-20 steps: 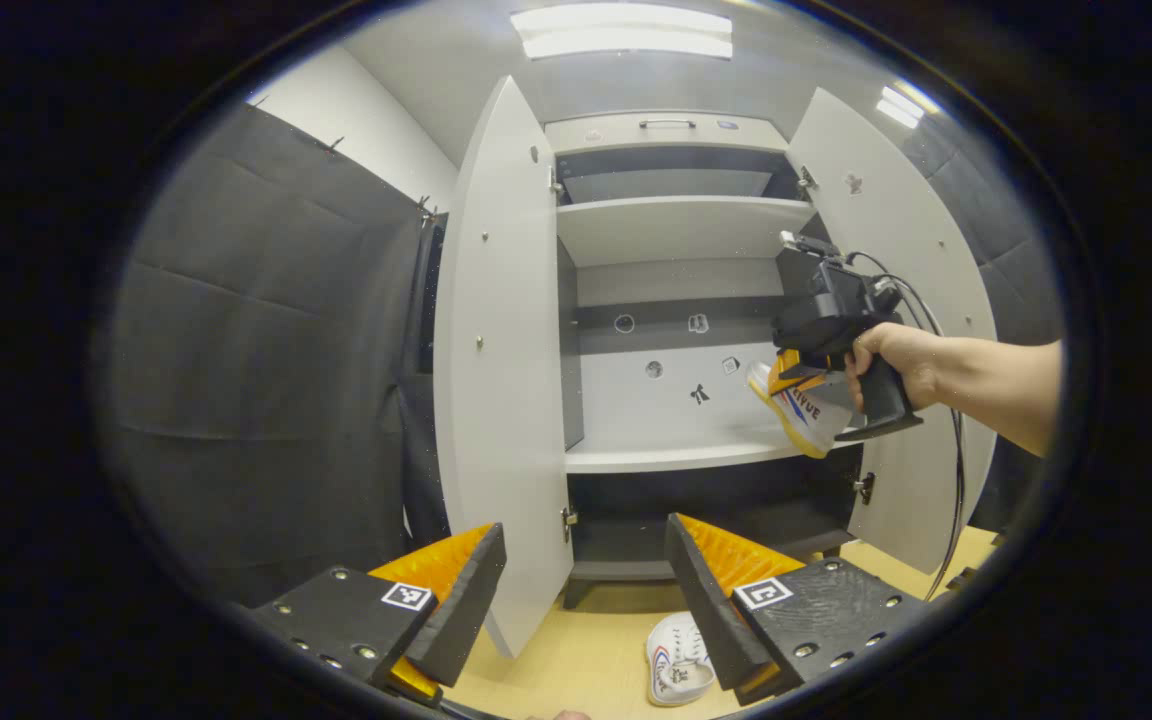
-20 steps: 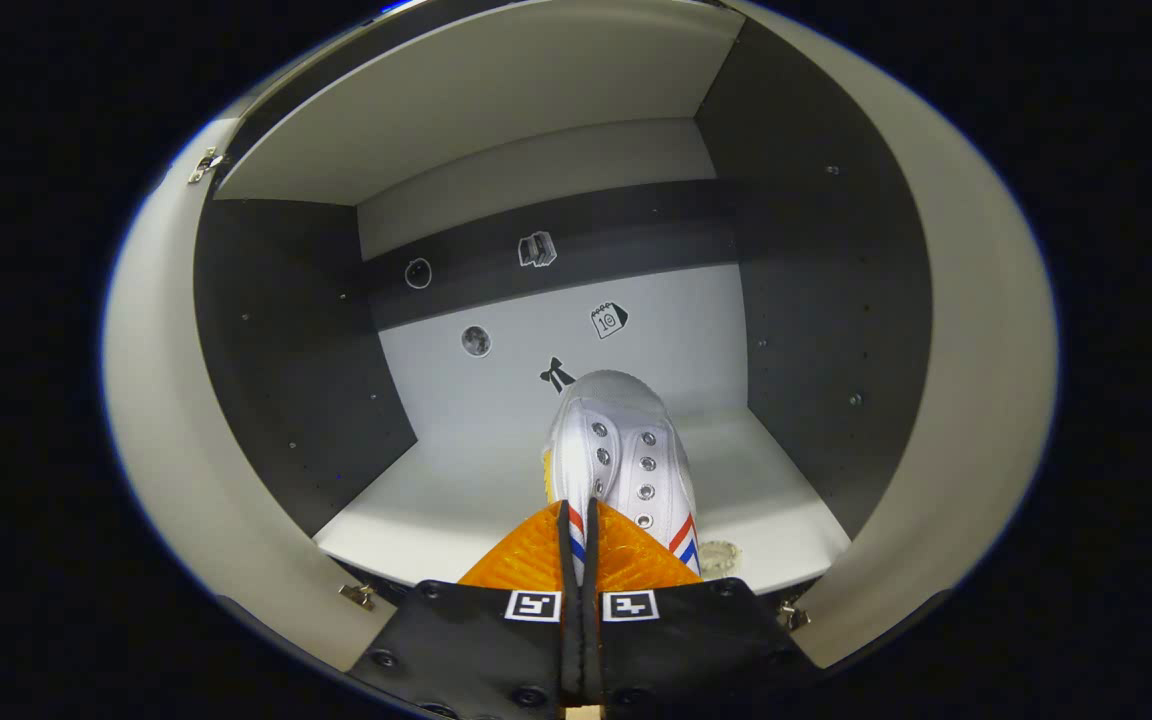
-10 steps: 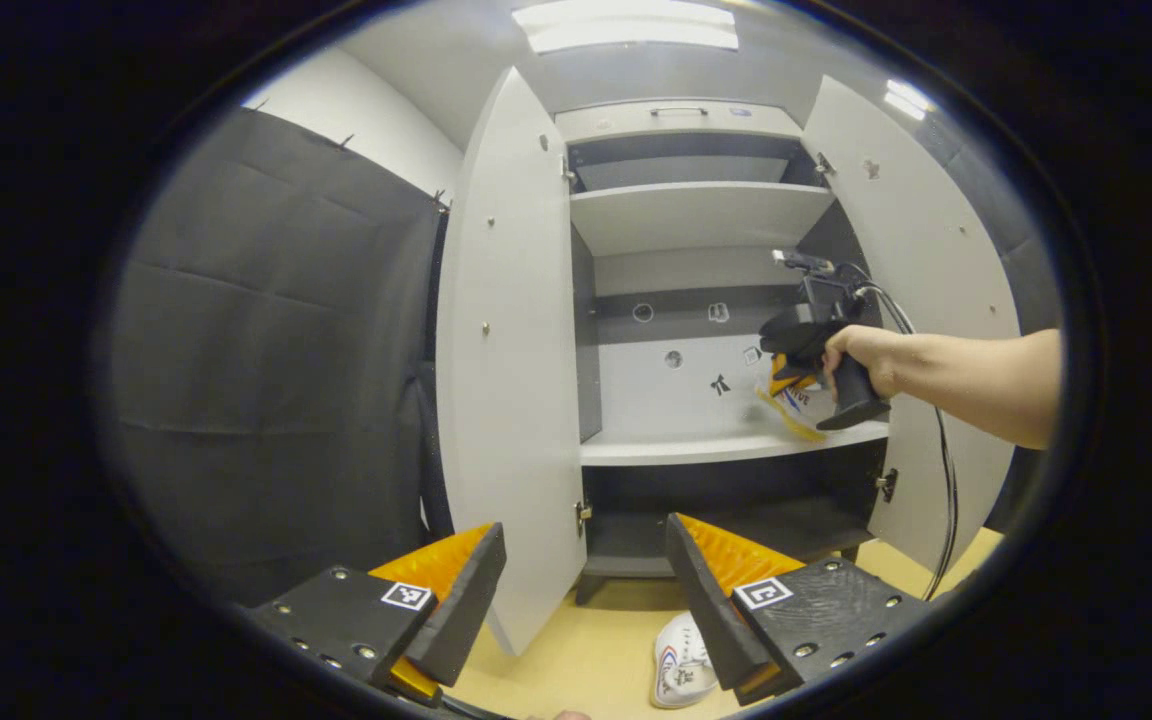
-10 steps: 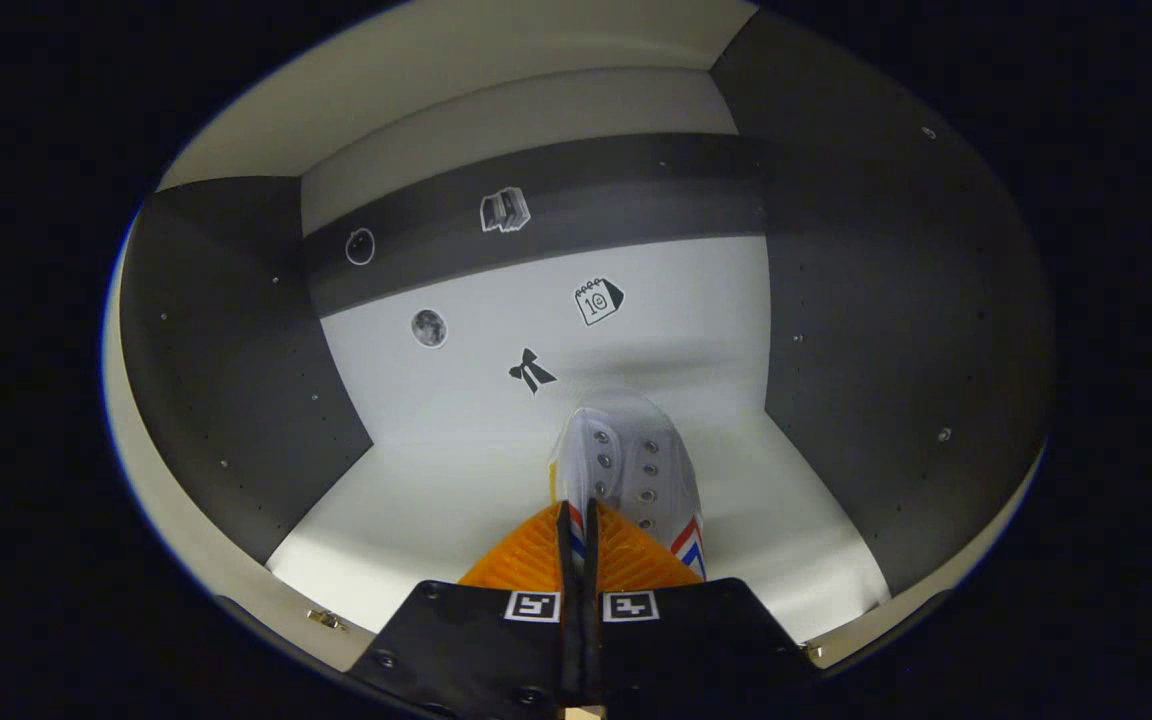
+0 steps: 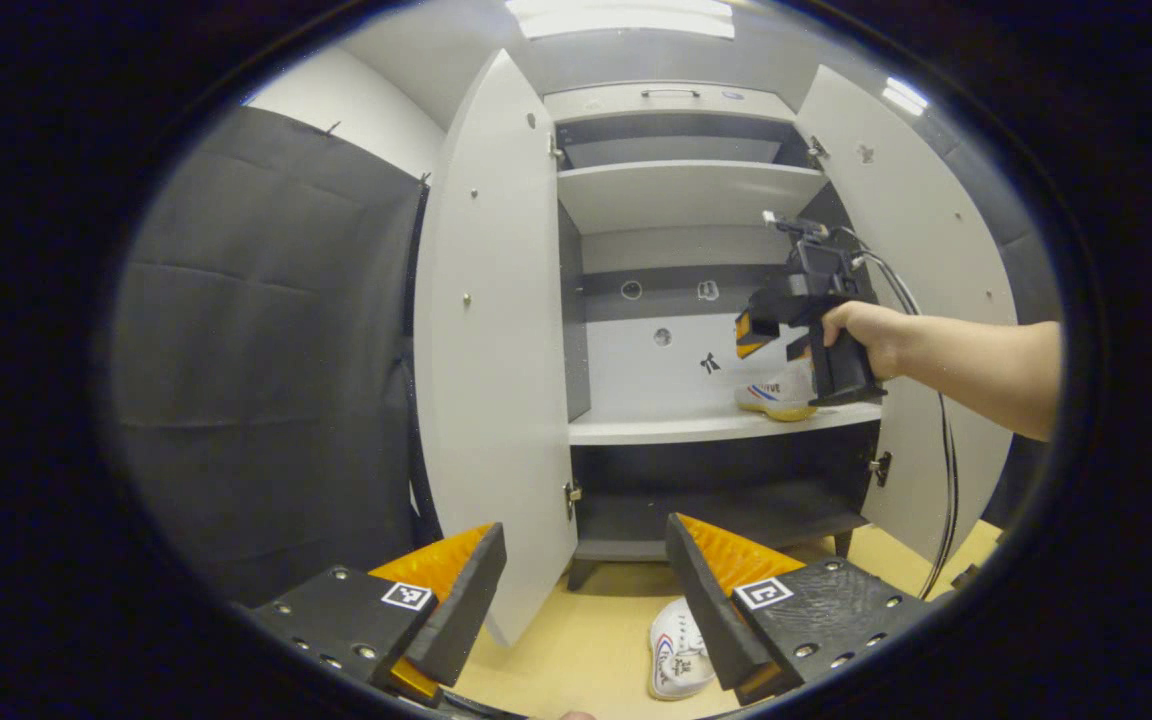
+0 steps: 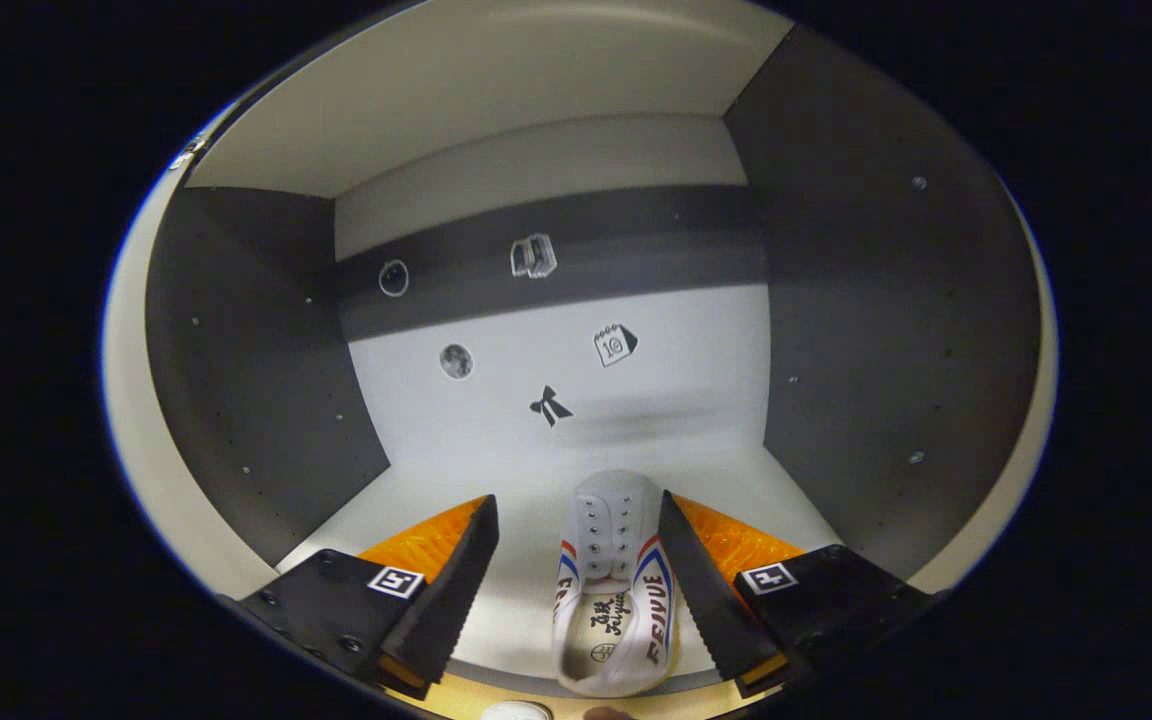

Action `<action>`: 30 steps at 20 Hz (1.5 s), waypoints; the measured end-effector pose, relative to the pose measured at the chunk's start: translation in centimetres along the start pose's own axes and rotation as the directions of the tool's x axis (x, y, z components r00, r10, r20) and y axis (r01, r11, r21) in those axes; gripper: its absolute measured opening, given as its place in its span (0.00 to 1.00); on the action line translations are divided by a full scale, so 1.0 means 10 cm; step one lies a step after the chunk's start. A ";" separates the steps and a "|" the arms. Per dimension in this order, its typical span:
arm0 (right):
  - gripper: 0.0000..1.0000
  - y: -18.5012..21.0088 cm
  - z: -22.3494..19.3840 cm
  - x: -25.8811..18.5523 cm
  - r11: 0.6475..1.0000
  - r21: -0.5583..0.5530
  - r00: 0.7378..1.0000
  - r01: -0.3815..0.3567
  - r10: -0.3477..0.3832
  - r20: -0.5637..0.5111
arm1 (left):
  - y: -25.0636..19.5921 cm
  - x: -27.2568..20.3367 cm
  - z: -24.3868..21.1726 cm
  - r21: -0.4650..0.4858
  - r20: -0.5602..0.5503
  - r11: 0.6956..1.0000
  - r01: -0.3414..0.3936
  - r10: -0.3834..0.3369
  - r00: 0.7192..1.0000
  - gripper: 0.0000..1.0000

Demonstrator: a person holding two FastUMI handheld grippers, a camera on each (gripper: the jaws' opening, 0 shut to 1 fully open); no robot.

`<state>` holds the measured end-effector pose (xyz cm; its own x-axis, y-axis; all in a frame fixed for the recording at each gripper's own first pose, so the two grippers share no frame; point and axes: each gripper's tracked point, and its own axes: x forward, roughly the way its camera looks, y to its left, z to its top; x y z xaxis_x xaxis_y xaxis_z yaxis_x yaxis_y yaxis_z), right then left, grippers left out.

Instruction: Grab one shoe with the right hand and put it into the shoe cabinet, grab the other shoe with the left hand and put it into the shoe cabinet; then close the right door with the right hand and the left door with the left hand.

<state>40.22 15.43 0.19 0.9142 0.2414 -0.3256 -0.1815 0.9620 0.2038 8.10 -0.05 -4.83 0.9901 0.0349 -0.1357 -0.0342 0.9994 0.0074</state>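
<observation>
Gaping right gripper [image 6: 576,560] fingers [image 6: 456,560] flanking shoe [image 6: 614,580]

Floor shoe [image 5: 678,652] half behind the left gripper [image 5: 584,585], heel unseen

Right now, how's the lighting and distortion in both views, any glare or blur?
Left gripper view: ceiling lights blow out at the top, and fisheye bends the cabinet doors outward. Right gripper view: even light on the shelf, a soft shadow on the back wall above the shoe, everything sharp, no glare.

One shoe [image 6: 611,590] lies on the cabinet shelf [image 6: 496,480]; the other shoe [image 5: 678,655] lies on the floor [image 5: 586,650] before the cabinet.
</observation>
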 end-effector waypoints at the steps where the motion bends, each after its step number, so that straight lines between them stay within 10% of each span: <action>1: 1.00 0.01 0.06 -0.14 1.000 -0.010 0.999 -0.005 0.005 0.034 | -0.03 0.02 0.00 -0.003 -0.005 1.000 0.019 -0.019 1.000 0.93; 17: 0.98 -0.38 -0.36 -2.32 0.995 -0.095 0.980 0.013 0.006 0.197 | -0.53 0.39 -0.45 -0.024 -0.121 0.966 0.258 -0.259 0.958 0.93; 30: 0.98 -0.75 -1.24 -3.29 0.987 -0.115 0.989 0.111 -0.099 0.107 | -0.90 0.86 -2.14 -0.080 -0.454 0.946 0.314 -0.316 0.833 0.93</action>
<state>6.96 1.88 -2.10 0.9611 0.1299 -0.2438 -0.1189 0.9911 0.0591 14.03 -8.68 -27.26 0.7743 -0.2851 -0.5649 0.2680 0.9565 -0.1154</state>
